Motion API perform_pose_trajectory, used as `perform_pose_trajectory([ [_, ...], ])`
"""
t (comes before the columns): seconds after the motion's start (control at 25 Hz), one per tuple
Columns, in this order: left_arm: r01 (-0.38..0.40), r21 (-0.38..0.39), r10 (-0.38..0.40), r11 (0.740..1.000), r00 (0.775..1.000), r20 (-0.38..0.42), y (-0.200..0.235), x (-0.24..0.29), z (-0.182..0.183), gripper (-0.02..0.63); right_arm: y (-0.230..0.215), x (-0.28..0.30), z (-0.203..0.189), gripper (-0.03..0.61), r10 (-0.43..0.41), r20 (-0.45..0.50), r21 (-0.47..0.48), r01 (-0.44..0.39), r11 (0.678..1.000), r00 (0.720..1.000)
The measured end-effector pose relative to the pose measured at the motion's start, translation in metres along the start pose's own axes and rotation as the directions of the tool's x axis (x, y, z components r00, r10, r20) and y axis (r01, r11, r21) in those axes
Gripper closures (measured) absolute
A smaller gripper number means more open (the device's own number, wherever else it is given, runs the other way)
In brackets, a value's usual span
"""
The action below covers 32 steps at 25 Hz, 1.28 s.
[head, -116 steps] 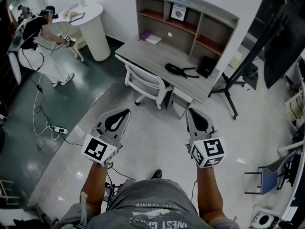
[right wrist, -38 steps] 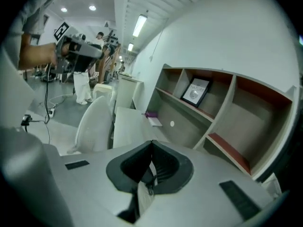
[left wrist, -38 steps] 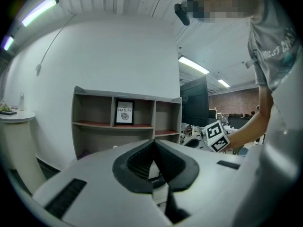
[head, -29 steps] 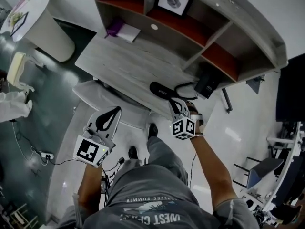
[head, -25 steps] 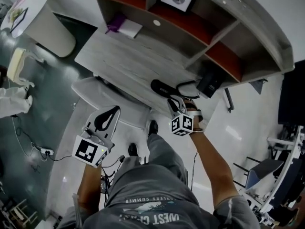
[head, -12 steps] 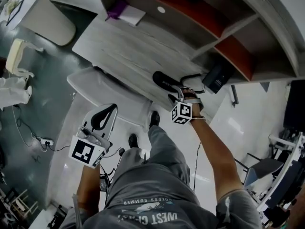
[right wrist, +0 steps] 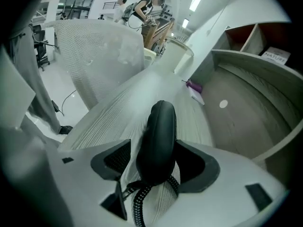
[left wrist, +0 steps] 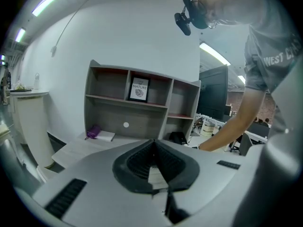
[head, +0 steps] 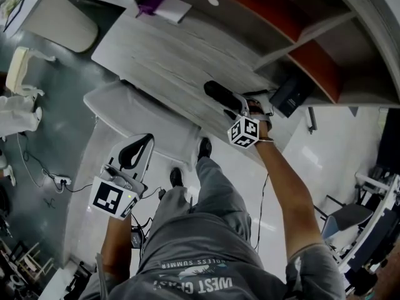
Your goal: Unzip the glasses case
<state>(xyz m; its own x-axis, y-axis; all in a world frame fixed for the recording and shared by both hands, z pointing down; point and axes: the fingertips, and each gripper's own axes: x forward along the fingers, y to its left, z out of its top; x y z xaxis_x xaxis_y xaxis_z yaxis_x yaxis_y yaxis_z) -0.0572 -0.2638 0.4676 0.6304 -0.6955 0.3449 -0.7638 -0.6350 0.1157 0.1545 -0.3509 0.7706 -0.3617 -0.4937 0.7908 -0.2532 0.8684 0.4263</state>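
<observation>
The black glasses case (head: 219, 95) lies near the front edge of the grey desk (head: 162, 49), with a coiled black cord (right wrist: 138, 200) at its near end. My right gripper (head: 241, 107) points steeply down over that near end. In the right gripper view the case (right wrist: 158, 126) sits between the jaws of the right gripper (right wrist: 154, 150), which are opening, with a gap on each side of the case. My left gripper (head: 136, 154) hangs shut and empty over the floor, well short of the desk. In its own view the left gripper (left wrist: 153, 143) shows its jaws pressed together.
A white mesh chair (head: 144, 114) stands between me and the desk. The hutch (head: 300, 36) with red shelves rises at the desk's back. A black box (head: 292, 92) sits to the right of the case. A purple item and a white book (head: 164, 6) lie far left.
My right gripper has come down onto the case's near end and its jaws have spread around it. The left gripper has sunk slightly, still shut. The head view has closed in on the desk.
</observation>
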Motion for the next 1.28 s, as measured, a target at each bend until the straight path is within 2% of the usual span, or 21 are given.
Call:
perform_pose_trajectory([
  [0.36,-0.004,-0.014,0.004,1.000,1.000,-0.021,0.006,0.004,-0.009,0.614,-0.025,0.021,-0.004,0.303,-0.035,0.040,0.202,0.026,0.979,0.999],
  [0.56,-0.007,-0.047,0.006,0.999,0.999,-0.037,0.011,0.003,-0.020,0.614,-0.029,0.019,0.000,0.320,-0.012,0.076,0.372,-0.017,0.928,0.997],
  [0.68,0.000,-0.060,-0.002,0.998,0.999,-0.046,0.012,0.004,-0.025,0.614,-0.032,0.009,0.009,0.328,-0.007,0.121,0.435,-0.046,0.899,0.993],
  [0.84,0.012,-0.082,-0.016,0.997,0.999,-0.048,0.014,0.004,-0.030,0.614,-0.036,-0.020,0.038,0.330,-0.012,0.215,0.460,-0.091,0.883,0.977],
  [1.08,0.070,-0.213,-0.071,0.975,0.997,0.004,0.013,0.000,-0.031,0.614,-0.036,-0.082,0.091,0.331,-0.002,0.366,0.453,-0.176,0.874,0.931],
  [1.16,0.099,-0.268,-0.094,0.958,0.995,0.029,0.011,0.000,-0.030,0.614,-0.034,-0.106,0.110,0.331,0.003,0.413,0.435,-0.200,0.878,0.911],
  [1.28,0.164,-0.390,-0.133,0.906,0.985,0.106,0.010,-0.002,-0.028,0.614,-0.029,-0.145,0.136,0.331,0.014,0.475,0.403,-0.231,0.886,0.880],
])
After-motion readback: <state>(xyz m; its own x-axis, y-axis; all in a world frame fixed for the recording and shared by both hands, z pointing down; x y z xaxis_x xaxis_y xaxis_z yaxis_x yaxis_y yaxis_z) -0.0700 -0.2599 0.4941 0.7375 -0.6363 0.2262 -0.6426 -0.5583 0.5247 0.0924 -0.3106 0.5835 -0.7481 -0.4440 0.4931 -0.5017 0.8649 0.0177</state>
